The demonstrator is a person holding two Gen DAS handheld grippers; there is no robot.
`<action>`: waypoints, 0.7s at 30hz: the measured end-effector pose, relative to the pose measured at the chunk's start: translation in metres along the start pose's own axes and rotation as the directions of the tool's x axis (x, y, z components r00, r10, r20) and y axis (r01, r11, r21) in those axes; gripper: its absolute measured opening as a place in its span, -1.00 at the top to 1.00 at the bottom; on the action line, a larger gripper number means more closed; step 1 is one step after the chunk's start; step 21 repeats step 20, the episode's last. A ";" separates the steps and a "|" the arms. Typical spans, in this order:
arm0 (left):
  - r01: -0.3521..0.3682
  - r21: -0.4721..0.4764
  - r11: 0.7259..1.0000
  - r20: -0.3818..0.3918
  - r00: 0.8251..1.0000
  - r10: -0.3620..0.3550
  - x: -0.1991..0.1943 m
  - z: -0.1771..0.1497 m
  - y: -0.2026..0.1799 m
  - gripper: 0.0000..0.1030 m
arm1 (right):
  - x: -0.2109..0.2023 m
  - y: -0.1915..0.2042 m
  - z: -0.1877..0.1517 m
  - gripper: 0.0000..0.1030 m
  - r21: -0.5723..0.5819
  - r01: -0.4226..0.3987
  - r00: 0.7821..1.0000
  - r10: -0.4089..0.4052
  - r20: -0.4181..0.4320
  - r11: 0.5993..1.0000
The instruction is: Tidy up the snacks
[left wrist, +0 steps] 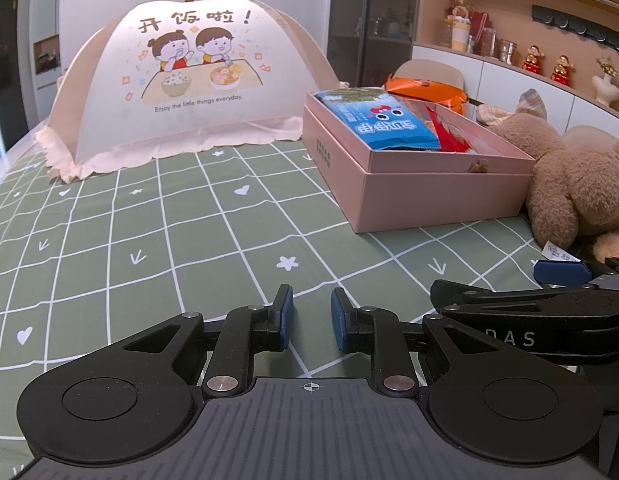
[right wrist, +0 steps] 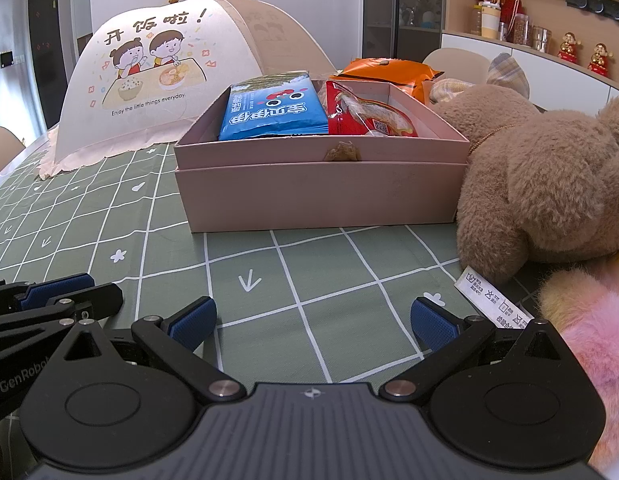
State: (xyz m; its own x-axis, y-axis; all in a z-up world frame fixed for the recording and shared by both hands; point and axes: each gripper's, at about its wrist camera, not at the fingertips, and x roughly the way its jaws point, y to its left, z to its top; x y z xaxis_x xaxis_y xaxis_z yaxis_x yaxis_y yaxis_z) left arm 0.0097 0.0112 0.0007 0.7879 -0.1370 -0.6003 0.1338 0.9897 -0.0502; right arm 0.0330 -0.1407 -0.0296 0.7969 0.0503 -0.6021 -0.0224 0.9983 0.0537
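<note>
Beyond both empty tools, left tool [left wrist: 311, 318] narrow, right tool [right wrist: 313, 320] wide, snacks [right wrist: 275, 114] fill the pink box [right wrist: 321, 196]

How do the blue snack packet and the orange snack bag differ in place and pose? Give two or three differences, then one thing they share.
1. The blue snack packet lies inside the pink box; the orange snack bag sits behind it, outside.
2. The blue packet lies flat and shows fully; the orange bag is partly hidden by the box wall.
3. The blue packet looks thin, the orange bag puffed.
Shared: neither gripper holds either.
</note>
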 end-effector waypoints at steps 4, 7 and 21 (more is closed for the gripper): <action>-0.001 0.001 1.000 0.000 1.000 0.001 0.000 0.000 -0.001 0.53 | 0.000 0.000 0.000 -1.00 0.000 0.000 1.000 0.000 0.000 1.000; -0.001 0.000 1.000 0.000 1.000 0.001 0.000 0.000 0.000 0.53 | 0.000 0.000 0.000 -1.00 -0.002 0.001 1.000 -0.001 0.000 1.000; -0.012 0.009 1.000 0.001 1.000 0.012 0.000 0.000 -0.004 0.54 | 0.000 0.000 0.000 -1.00 -0.002 0.001 1.000 -0.001 0.000 1.000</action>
